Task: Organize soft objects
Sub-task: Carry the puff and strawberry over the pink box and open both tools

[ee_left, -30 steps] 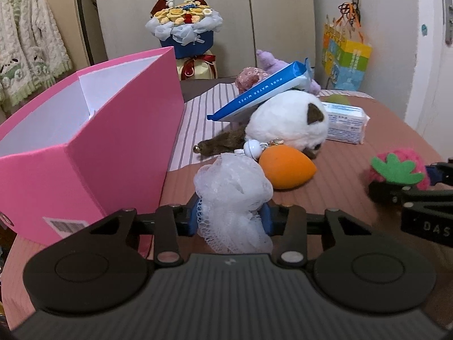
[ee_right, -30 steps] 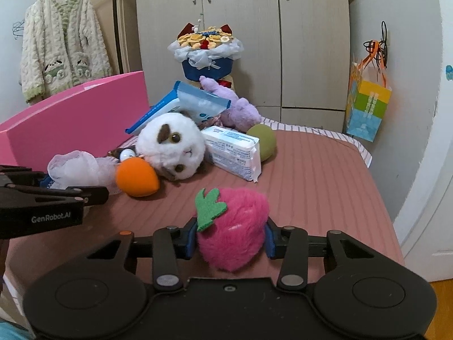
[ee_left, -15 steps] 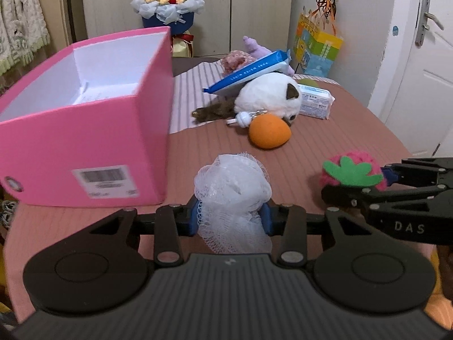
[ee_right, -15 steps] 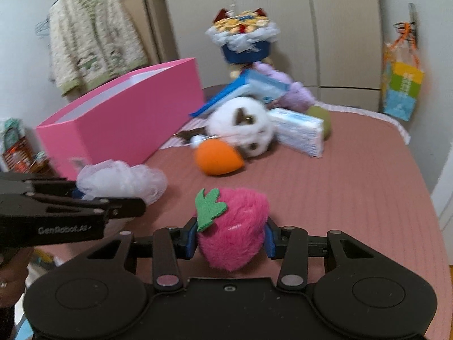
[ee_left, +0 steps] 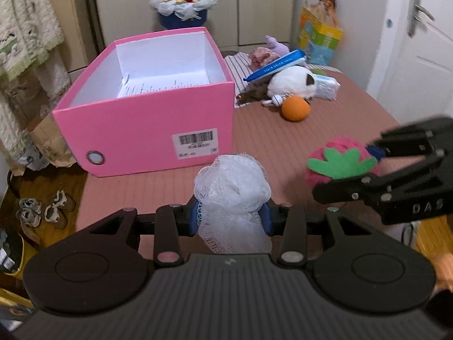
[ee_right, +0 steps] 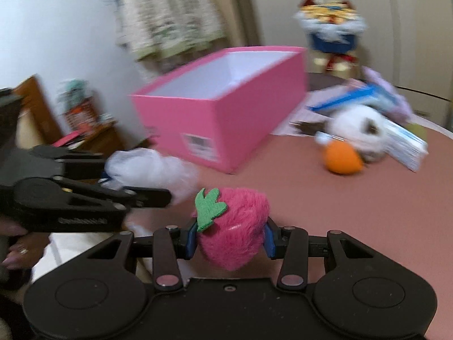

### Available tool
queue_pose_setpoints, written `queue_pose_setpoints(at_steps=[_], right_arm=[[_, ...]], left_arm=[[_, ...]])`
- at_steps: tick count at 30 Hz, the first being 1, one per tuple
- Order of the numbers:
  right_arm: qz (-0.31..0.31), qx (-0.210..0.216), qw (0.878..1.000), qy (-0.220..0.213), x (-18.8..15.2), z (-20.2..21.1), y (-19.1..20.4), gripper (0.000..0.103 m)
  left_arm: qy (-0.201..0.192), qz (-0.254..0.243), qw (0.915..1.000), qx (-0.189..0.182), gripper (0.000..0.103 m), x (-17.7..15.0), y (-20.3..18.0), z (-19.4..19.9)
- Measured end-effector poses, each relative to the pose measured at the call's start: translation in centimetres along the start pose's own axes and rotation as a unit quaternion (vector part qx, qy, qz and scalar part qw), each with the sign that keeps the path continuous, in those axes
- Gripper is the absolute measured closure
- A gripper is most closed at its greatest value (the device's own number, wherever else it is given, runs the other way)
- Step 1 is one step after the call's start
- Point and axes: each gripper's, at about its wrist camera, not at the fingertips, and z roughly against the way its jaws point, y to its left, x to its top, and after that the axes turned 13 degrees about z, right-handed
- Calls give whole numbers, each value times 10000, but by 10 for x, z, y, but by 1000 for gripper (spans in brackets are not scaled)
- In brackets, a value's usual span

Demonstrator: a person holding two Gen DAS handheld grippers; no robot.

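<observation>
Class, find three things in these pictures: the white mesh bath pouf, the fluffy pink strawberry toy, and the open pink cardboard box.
white mesh bath pouf [ee_left: 232,195]: left wrist view, middle of the netting.
fluffy pink strawberry toy [ee_right: 236,228]: right wrist view, pink fur body.
open pink cardboard box [ee_left: 136,133]: left wrist view, front outer wall.

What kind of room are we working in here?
Probably a bedroom or other room at home: a knitted cardigan hangs at the left, wardrobe doors line the back wall, and plush toys lie on the table.
</observation>
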Motion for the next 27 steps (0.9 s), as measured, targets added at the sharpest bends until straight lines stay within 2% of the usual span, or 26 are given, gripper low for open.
queue_pose_setpoints(at_steps=[3,7,14,21,25,27], right_arm=[[287,217,9993,100,21,2,15,54],[655,202,9976,82,47,3,28,54],[1016,80,9946,-216,97,-7,17,54],[1457,-113,9891,-154,158,-46,-17,54],[1749,-9,9845,104,178,-81,-35,54],[1904,-91,9814,242,186,-101,-41,54]], left_arm=[[82,-18,9999,-75,63,10,12,16],[67,4,9999,-136,63,30,27,33],[-62,74,9999,-119,63,87,45,35],[-162,-6,9997,179,63,150,52,-10],[275,13,9994,216,63,178,60,-59],[460,17,9984,338,64,185,65,-81]])
